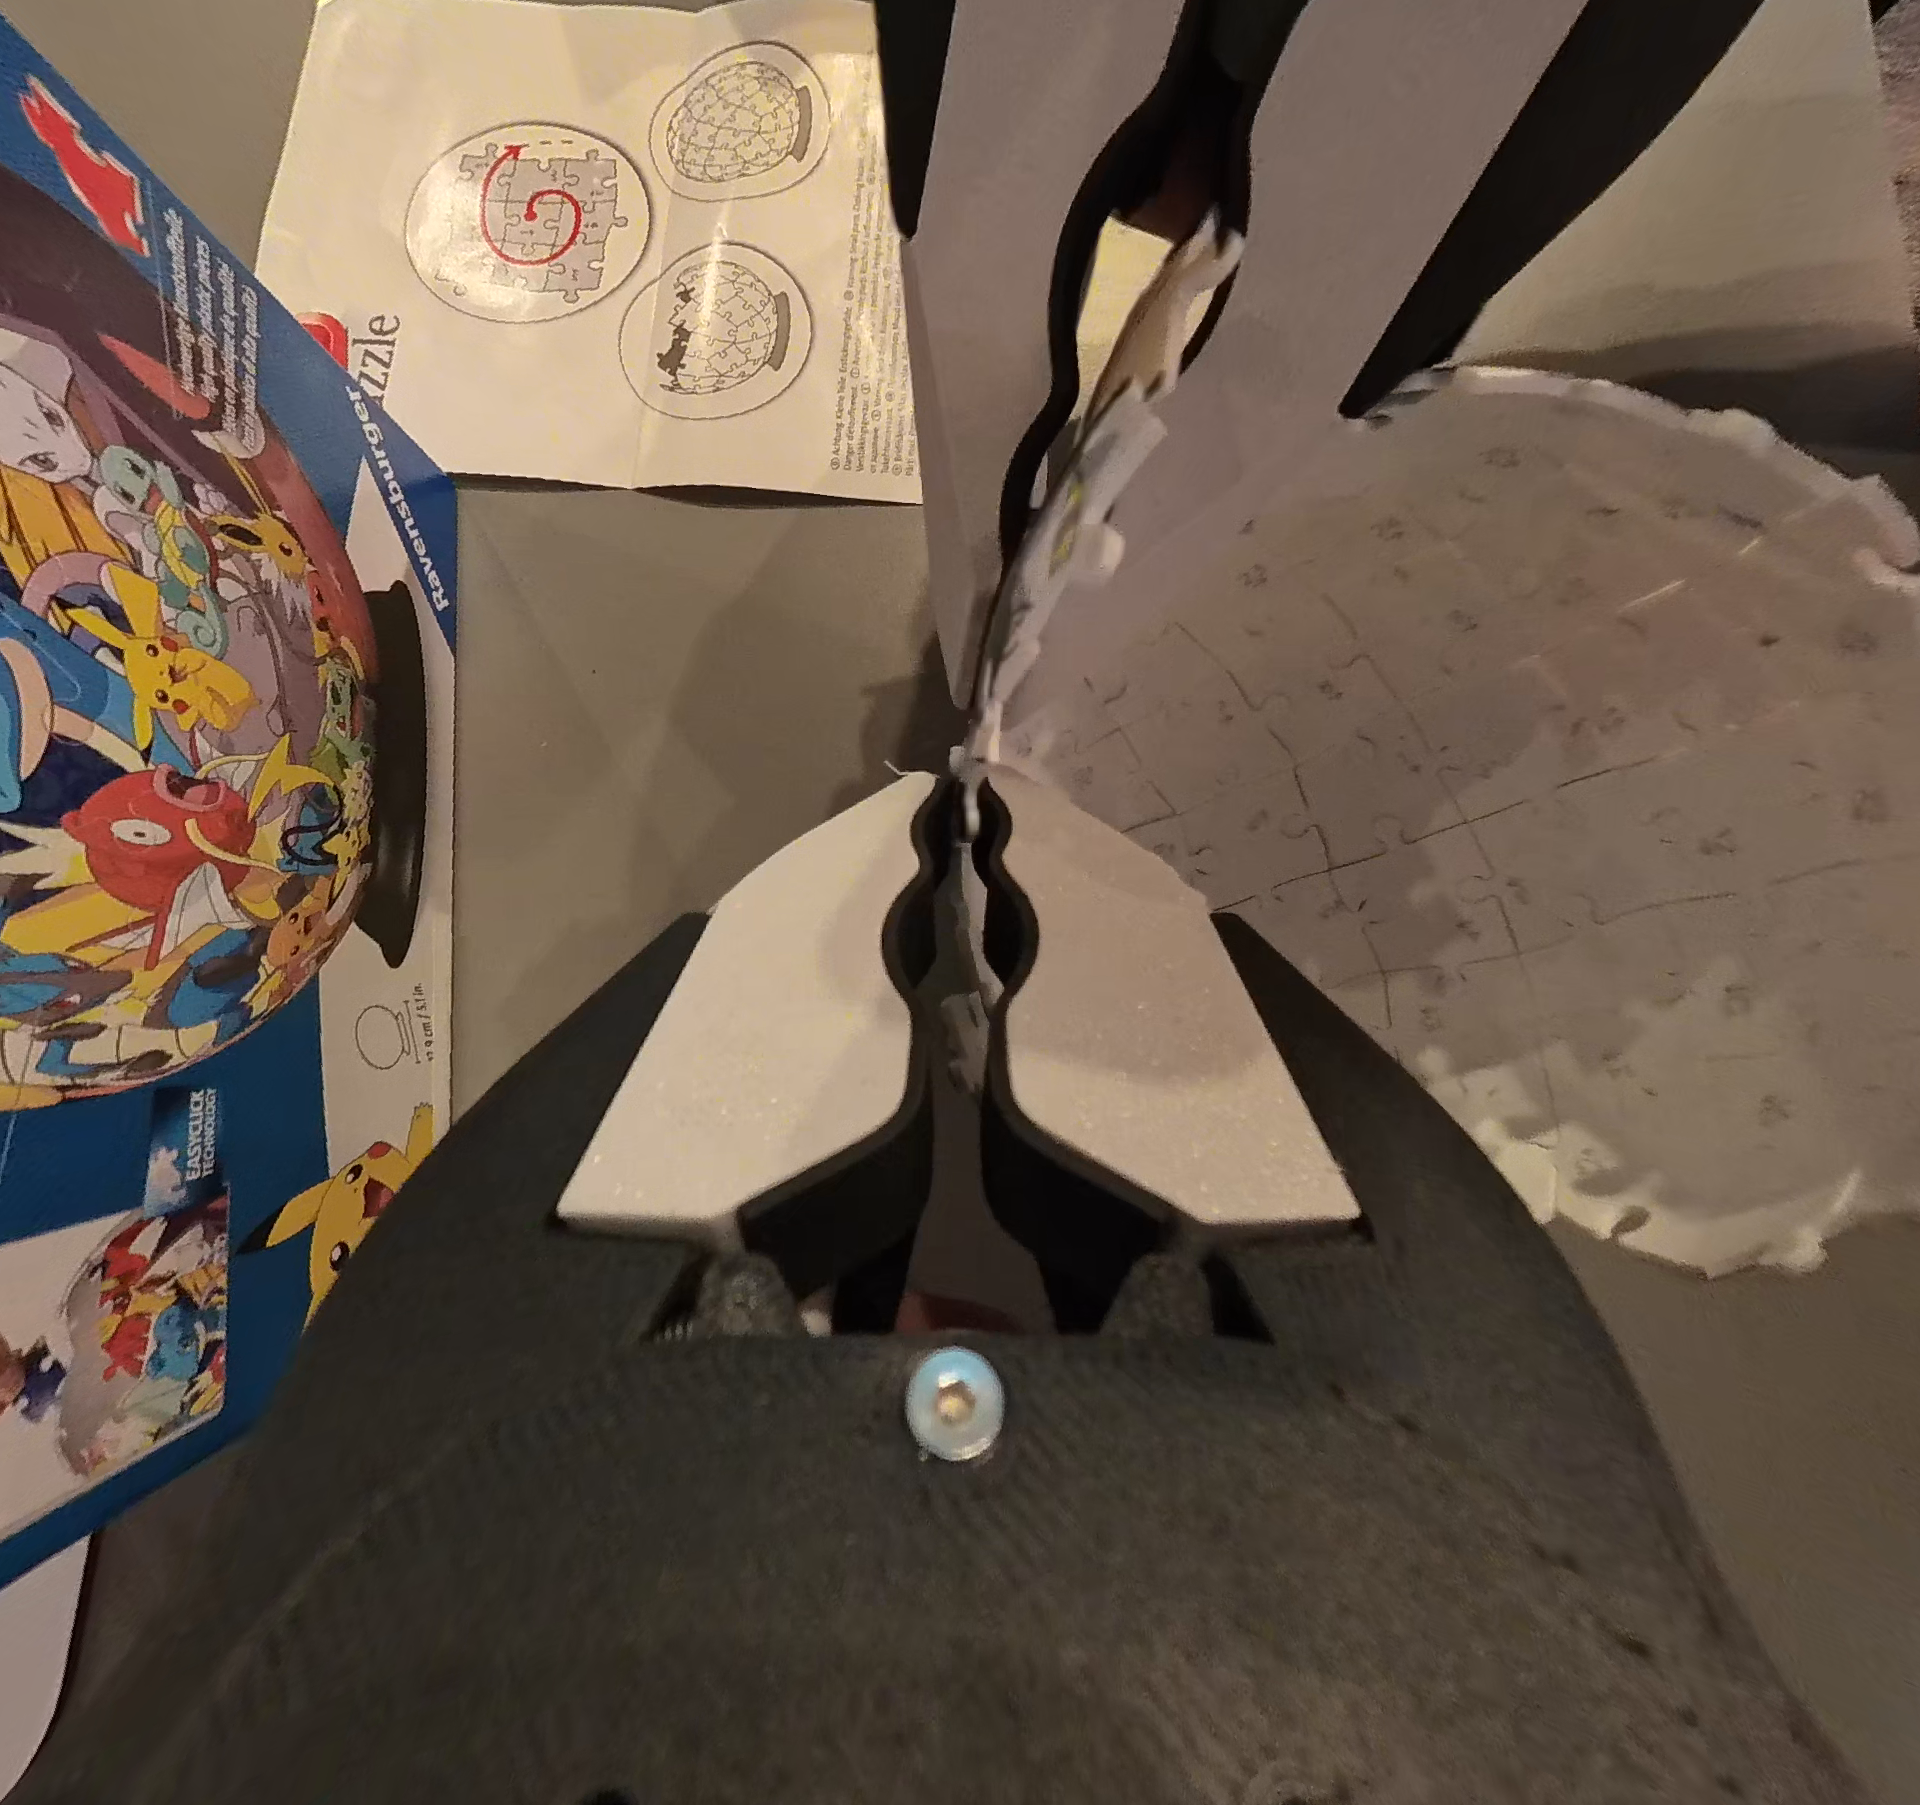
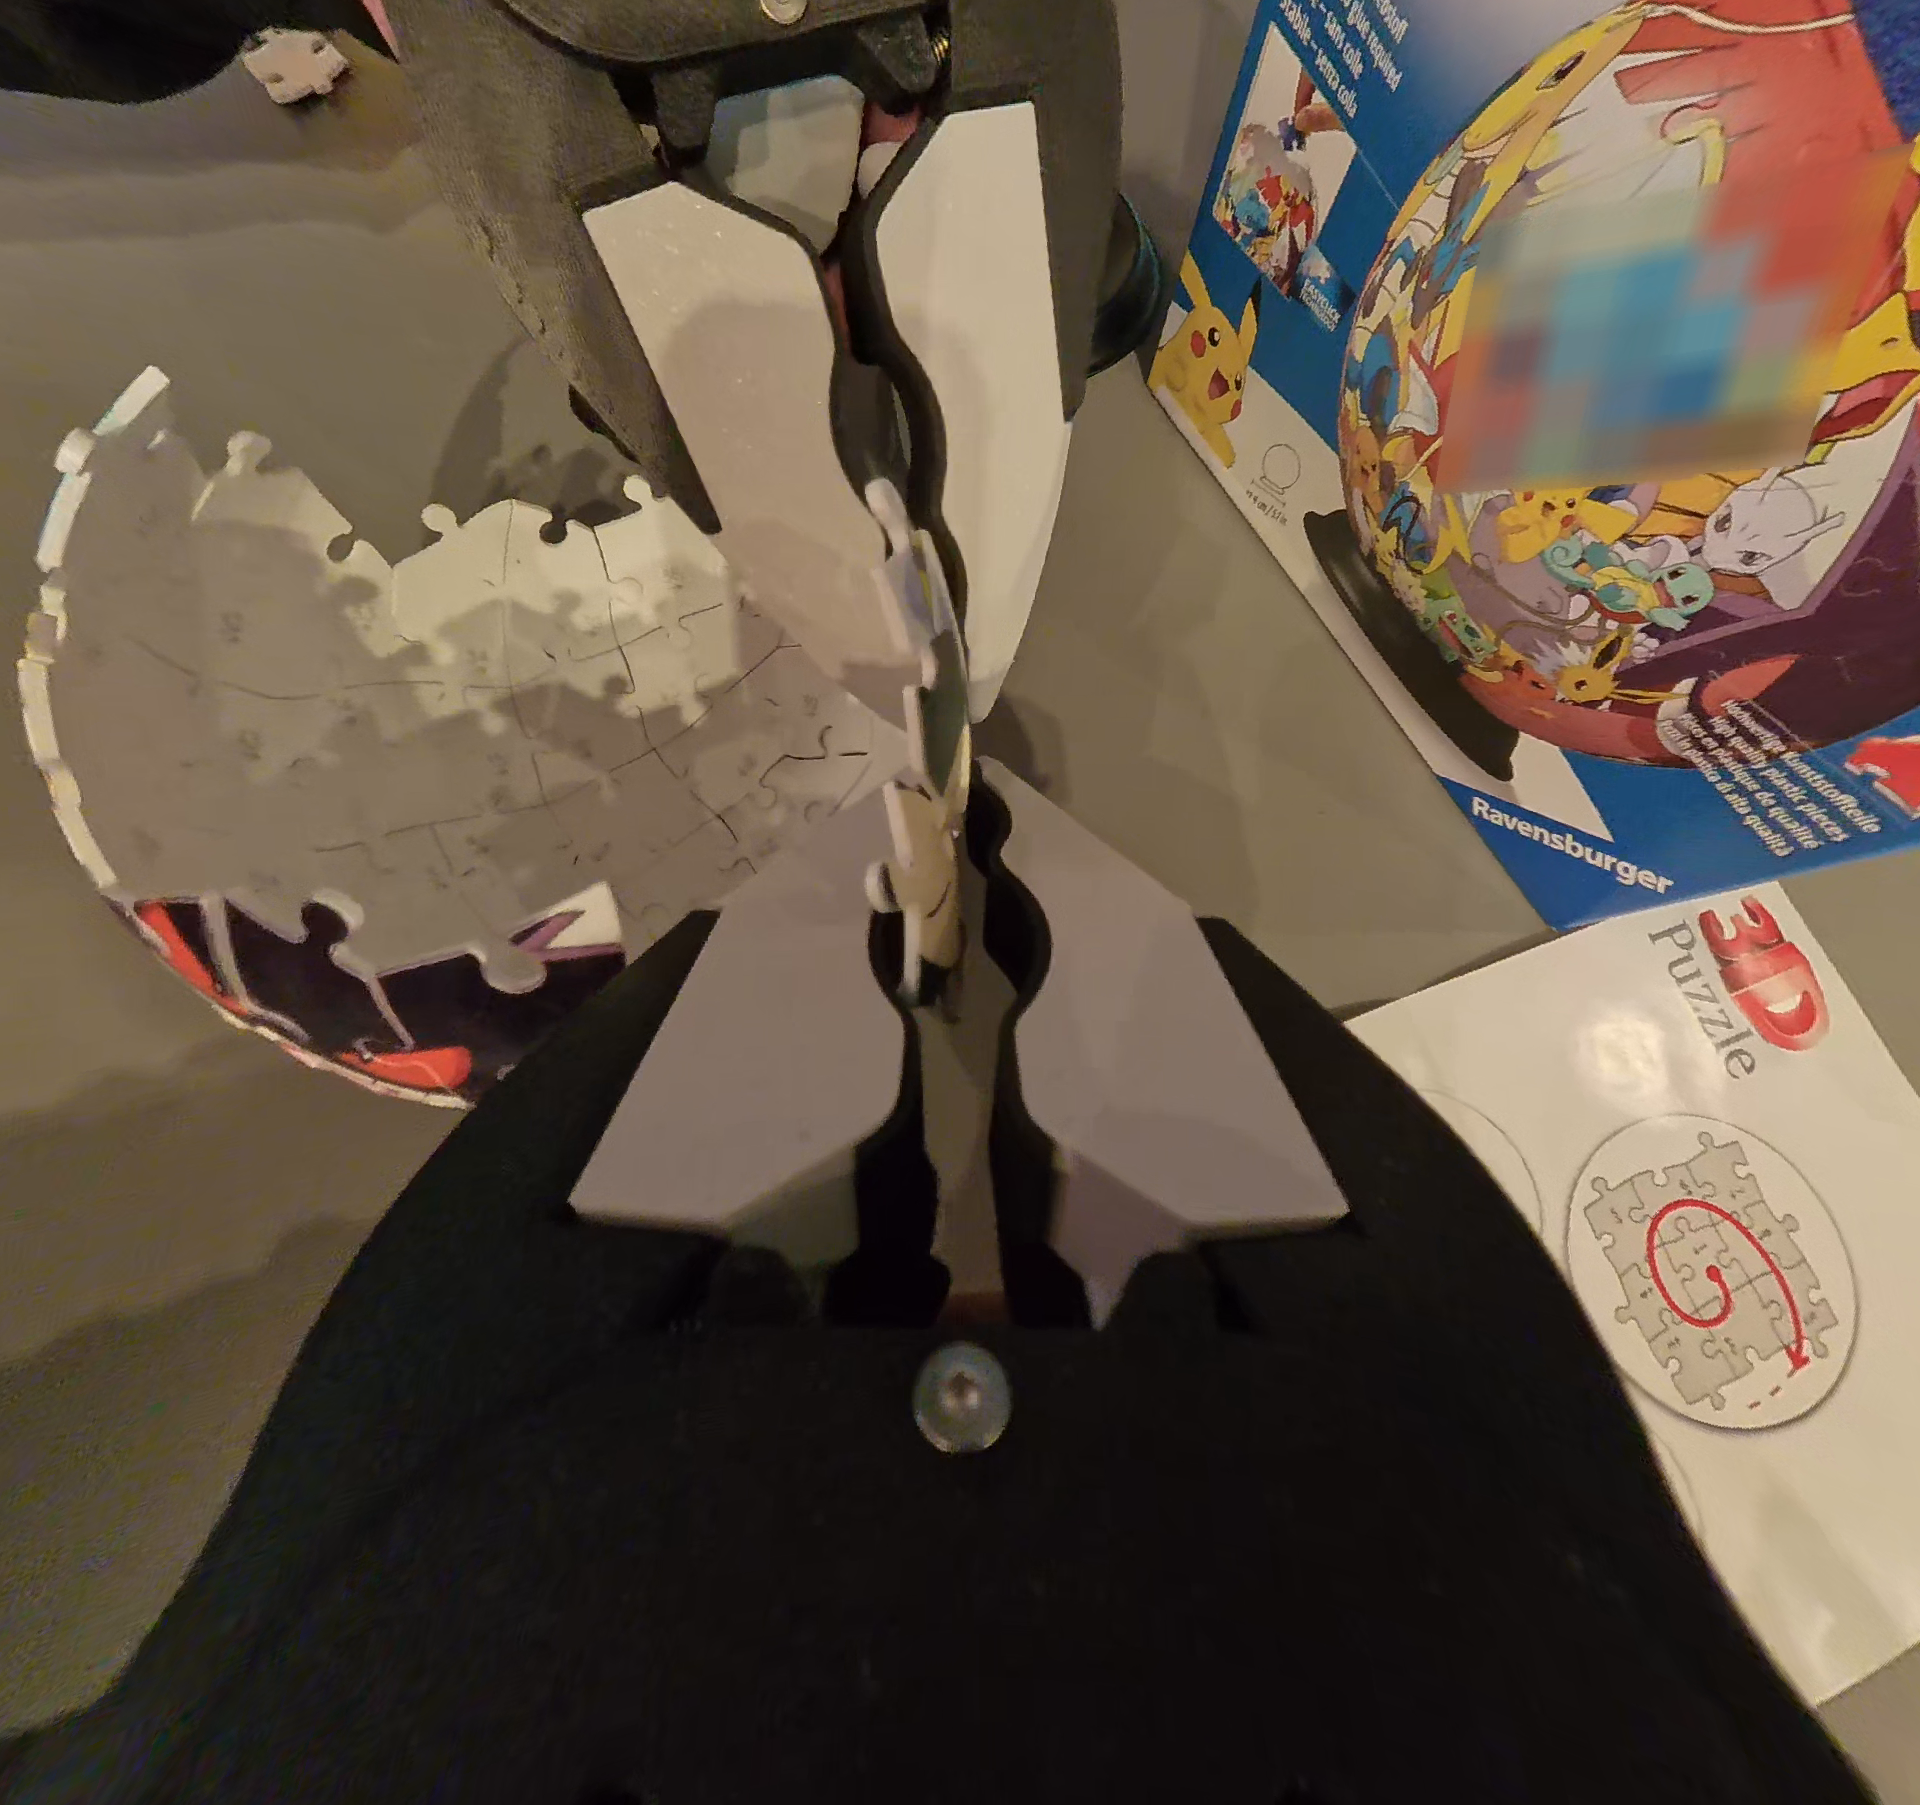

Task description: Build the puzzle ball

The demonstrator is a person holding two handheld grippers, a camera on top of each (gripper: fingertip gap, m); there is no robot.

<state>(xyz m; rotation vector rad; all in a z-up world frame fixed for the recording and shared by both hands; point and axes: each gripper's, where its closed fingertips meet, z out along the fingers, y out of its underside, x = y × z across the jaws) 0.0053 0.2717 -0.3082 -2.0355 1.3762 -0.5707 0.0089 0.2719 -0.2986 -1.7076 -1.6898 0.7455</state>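
The partly built puzzle ball is an open bowl of joined pieces, white inside. Its printed red and dark outside shows in the right wrist view. My left gripper is shut on the bowl's rim. My right gripper is shut on the same rim from the opposite side. The two grippers meet almost tip to tip, and the rim pieces stand on edge between the pads. The right gripper reaches in from the top of the left wrist view. The left gripper reaches in from the top of the right wrist view.
The blue puzzle box lies flat beside the ball and also shows in the right wrist view. A folded instruction sheet lies next to it on the grey table. One loose white piece lies far off. Left and right tips are no more than a few centimetres apart.
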